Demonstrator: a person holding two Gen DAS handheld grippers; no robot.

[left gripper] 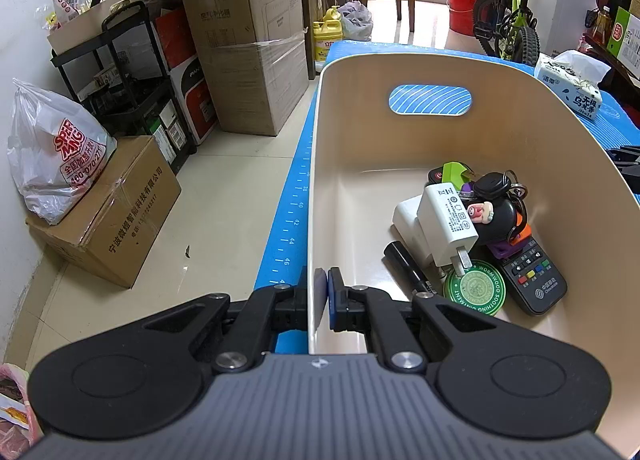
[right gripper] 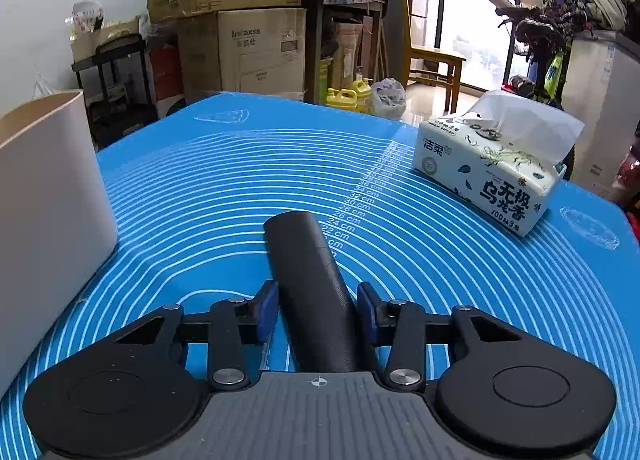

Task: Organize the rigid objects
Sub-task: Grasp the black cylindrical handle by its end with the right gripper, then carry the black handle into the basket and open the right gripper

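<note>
My left gripper (left gripper: pixel 323 288) is shut on the near left wall of a beige bin (left gripper: pixel 316 179), one pad inside and one outside. At the bin's right end lie a white charger (left gripper: pixel 448 223), a black remote (left gripper: pixel 536 276), a round green tin (left gripper: pixel 476 288), a black marker (left gripper: pixel 408 264) and a black key fob with a small figure (left gripper: pixel 496 207). In the right wrist view a black cylinder (right gripper: pixel 304 256) lies on the blue mat (right gripper: pixel 200 199), pointing away from me. My right gripper (right gripper: pixel 318 308) straddles its near end with both blue pads against its sides.
The beige bin (right gripper: pixel 48 199) stands at the mat's left side. A tissue pack (right gripper: pixel 492 171) sits at the far right of the mat. Cardboard boxes (left gripper: pixel 248 43), a black cart (left gripper: pixel 120 71) and a bicycle (left gripper: pixel 512 19) stand on the floor beyond the table.
</note>
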